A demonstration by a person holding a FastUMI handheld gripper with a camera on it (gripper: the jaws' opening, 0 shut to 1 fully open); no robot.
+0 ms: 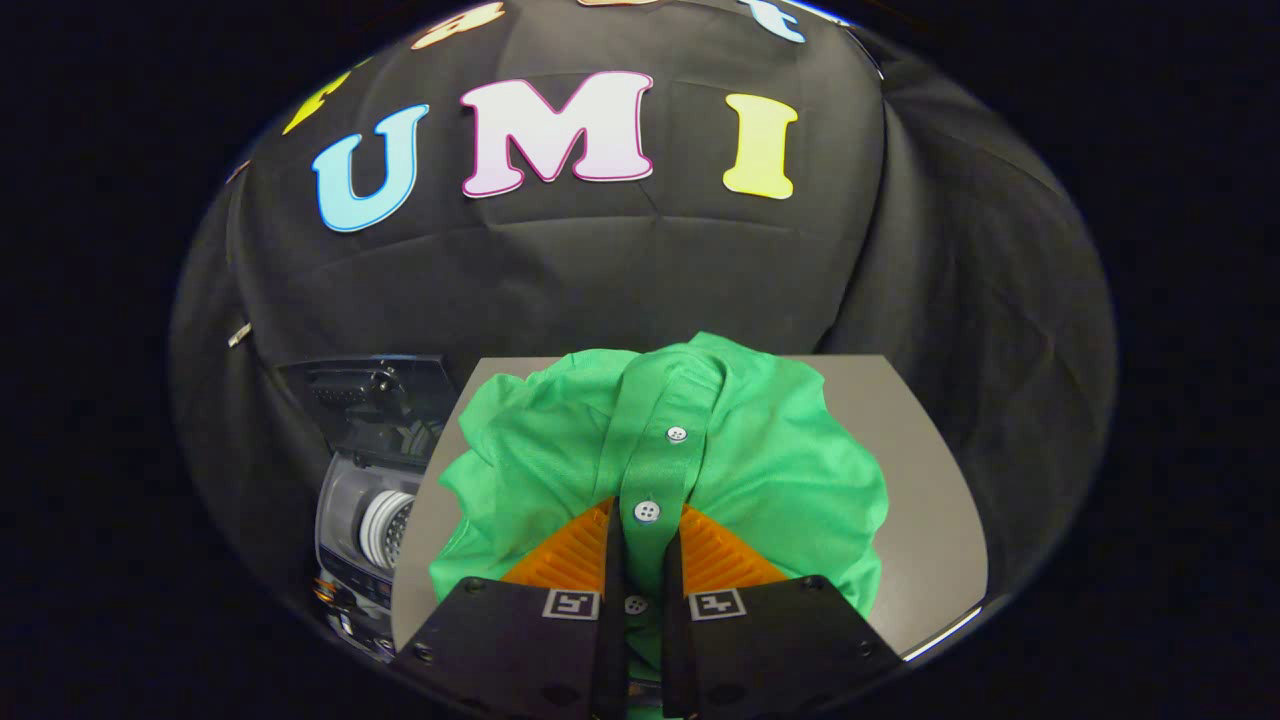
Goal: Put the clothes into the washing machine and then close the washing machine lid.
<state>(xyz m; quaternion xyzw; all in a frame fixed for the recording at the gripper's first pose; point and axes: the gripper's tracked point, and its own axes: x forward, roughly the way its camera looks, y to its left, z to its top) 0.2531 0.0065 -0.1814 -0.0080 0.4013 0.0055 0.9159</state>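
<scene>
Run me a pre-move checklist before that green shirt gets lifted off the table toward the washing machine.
1. Grip on the green shirt: the gripper has its jaws nearly closed on the button placket, fabric between them. Ok.
2. How much fabric is held: just the placket strip; the rest lies bunched on the grey table. Cannot tell if it lifts cleanly.
3. Washing machine lid: raised, drum visible. Ok.
4. Path to the machine: it sits beside and below the table's edge, nothing seen between. Ok.
5. Drum contents: too small to judge. Cannot tell.
</scene>
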